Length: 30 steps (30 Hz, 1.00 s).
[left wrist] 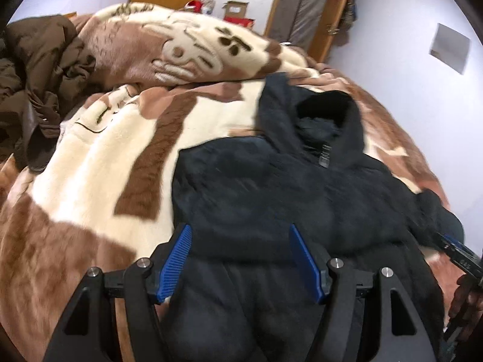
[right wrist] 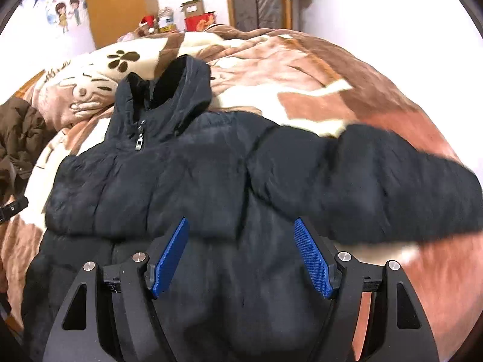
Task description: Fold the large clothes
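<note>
A black hooded puffer jacket [left wrist: 271,187] lies front-up on the bed, zipped, hood [left wrist: 329,111] toward the far side. In the left wrist view one sleeve is folded across its chest. In the right wrist view the jacket [right wrist: 187,175] has its other sleeve [right wrist: 392,181] stretched out to the right. My left gripper [left wrist: 240,235] is open and empty over the jacket's lower left part. My right gripper [right wrist: 241,229] is open and empty over the jacket's lower middle. The right gripper also shows at the right edge of the left wrist view [left wrist: 452,247].
The bed is covered by a brown and cream plush blanket [left wrist: 99,163] with a bunched fold at the back. A brown coat [left wrist: 39,69] lies heaped at the far left. Boxes [right wrist: 199,15], a wooden door and a wardrobe stand by the far wall.
</note>
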{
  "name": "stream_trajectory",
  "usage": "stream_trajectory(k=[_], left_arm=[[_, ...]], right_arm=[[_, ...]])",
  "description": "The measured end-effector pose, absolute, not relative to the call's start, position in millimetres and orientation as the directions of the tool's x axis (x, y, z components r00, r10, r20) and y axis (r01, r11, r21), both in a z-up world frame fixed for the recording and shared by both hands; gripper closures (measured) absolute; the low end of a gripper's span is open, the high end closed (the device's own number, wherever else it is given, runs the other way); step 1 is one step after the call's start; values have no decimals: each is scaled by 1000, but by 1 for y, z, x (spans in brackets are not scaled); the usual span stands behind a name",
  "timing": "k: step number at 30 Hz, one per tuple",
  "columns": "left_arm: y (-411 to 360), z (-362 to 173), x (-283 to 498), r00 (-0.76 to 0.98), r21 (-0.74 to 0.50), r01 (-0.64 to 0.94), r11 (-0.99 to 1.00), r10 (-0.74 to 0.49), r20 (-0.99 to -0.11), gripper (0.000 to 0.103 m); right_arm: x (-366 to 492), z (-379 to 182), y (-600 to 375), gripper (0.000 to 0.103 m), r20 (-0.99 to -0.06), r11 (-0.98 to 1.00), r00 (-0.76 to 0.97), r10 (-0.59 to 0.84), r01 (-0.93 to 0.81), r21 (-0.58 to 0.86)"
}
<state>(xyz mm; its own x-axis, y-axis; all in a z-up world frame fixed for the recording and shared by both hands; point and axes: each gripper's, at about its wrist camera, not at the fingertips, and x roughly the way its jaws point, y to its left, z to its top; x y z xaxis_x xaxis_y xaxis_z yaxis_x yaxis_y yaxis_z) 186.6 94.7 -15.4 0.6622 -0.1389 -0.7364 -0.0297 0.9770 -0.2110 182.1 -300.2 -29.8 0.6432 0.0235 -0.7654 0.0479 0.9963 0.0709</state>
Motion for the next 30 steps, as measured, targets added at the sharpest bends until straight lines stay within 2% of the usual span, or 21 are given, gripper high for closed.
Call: stream_trajectory(k=[4, 9, 13, 24, 30], left_arm=[[68, -1, 134, 666, -234, -1, 972, -174, -726, 34], [40, 8, 84, 679, -246, 14, 969, -190, -709, 34], [16, 13, 57, 689, -211, 38, 977, -179, -702, 34], [-19, 13, 38, 661, -176, 101, 979, -199, -723, 34], [-20, 19, 44, 671, -208, 110, 972, -227, -706, 34]], right_arm=[[133, -20, -312, 31, -765, 992, 644, 13, 89, 92], [77, -12, -333, 31, -748, 980, 660, 70, 95, 176], [51, -11, -343, 31, -734, 979, 676, 67, 98, 180], [29, -4, -372, 31, -711, 974, 703, 38, 131, 182], [39, -10, -391, 31, -719, 961, 695, 35, 175, 216]])
